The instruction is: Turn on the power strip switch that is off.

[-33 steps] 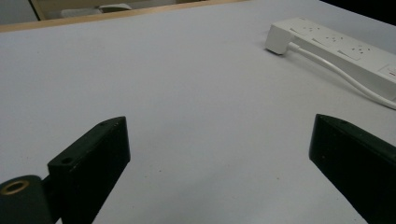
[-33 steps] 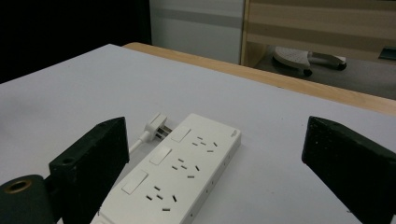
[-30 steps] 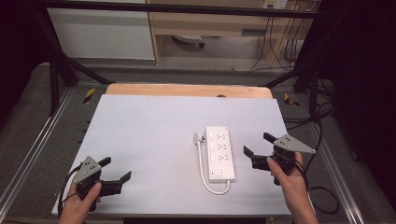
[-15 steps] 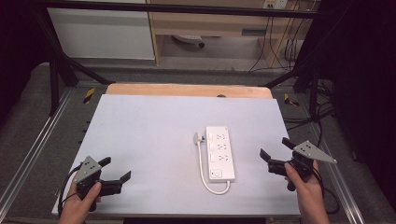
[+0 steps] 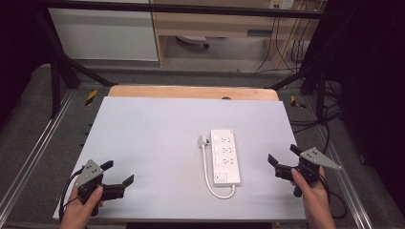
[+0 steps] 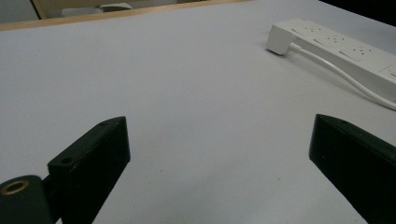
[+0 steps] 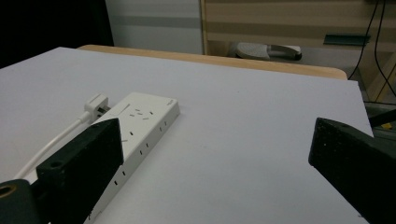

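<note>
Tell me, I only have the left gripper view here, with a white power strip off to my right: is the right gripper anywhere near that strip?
Observer: In the high view the right gripper sits apart from the white plastic power strip, near the table's right edge.
Operator: Is that gripper open?
Observer: Yes, its black jaws stand wide apart in the right gripper view, with nothing between them.
Operator: Where does the strip's cable end up?
Observer: The white cable loops from the strip's near end up its left side to the white plug, which lies loose on the white tabletop.
</note>
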`<state>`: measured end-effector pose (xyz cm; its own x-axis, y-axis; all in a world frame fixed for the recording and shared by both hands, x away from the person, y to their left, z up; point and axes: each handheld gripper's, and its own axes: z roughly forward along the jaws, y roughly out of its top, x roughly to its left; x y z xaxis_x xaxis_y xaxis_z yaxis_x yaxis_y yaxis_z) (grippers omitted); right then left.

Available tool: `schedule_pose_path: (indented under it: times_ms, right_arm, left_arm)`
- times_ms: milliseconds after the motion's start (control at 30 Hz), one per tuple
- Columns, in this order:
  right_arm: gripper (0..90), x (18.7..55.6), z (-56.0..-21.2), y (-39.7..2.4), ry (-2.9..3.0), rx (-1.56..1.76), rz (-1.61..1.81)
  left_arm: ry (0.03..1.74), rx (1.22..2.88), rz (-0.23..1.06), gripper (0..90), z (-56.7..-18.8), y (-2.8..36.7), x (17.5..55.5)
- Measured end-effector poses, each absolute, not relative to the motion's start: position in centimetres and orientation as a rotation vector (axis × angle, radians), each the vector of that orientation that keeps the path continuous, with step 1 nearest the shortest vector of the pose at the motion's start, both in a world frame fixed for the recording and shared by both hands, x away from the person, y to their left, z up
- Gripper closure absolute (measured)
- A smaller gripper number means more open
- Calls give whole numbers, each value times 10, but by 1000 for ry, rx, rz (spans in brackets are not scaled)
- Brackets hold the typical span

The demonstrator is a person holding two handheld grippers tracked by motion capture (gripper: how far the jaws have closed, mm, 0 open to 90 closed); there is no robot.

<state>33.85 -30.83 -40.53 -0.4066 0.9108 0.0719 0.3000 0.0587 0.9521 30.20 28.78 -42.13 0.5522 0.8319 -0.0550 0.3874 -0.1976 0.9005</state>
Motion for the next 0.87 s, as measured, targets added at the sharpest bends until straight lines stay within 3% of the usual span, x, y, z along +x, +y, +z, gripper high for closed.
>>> schedule_pose_path:
  times_ms: [867]
  right_arm:
    - [41, 352, -448, -263, 2072, 1170, 1215]
  left_arm:
    - [999, 1815, 565, 53, -421, 286, 302]
